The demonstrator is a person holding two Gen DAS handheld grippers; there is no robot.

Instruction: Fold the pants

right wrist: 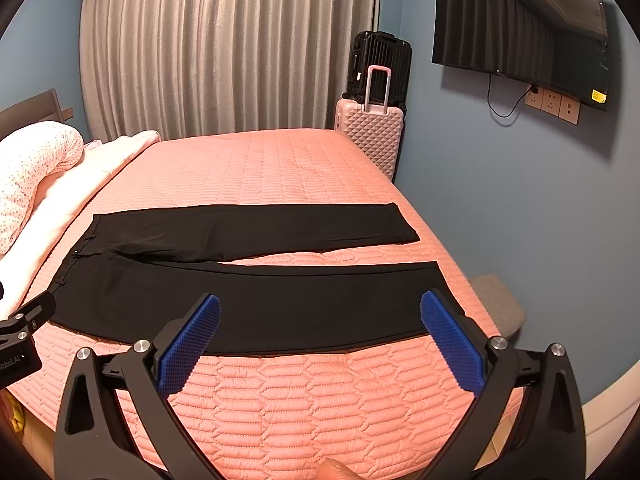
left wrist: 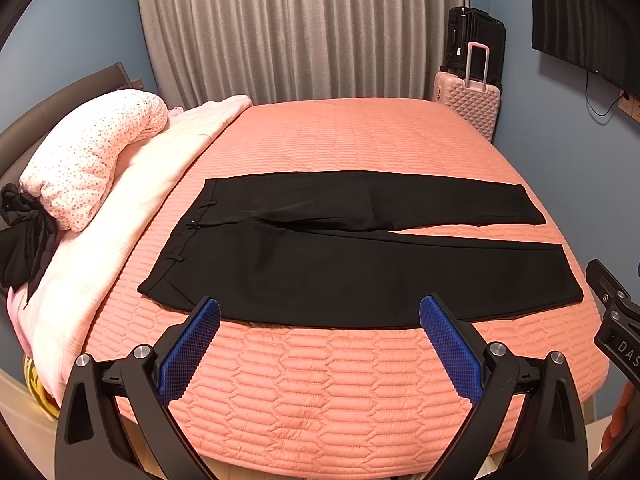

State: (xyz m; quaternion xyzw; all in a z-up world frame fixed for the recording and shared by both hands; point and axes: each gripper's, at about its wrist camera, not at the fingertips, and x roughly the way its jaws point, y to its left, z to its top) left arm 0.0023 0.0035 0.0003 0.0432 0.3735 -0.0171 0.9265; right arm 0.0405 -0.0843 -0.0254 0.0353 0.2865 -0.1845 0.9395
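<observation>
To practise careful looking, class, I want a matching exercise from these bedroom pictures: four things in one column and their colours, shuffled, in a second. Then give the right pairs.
Things:
1. pants
2. bed cover
3. curtain
4. gripper pads

Colours:
A. blue
B. grey
C. black
D. salmon pink

Right pairs: 1-C, 2-D, 3-B, 4-A. The pants lie spread flat on the bed cover, legs pointing right, and both the left gripper and the right gripper are open above the near edge.
</observation>
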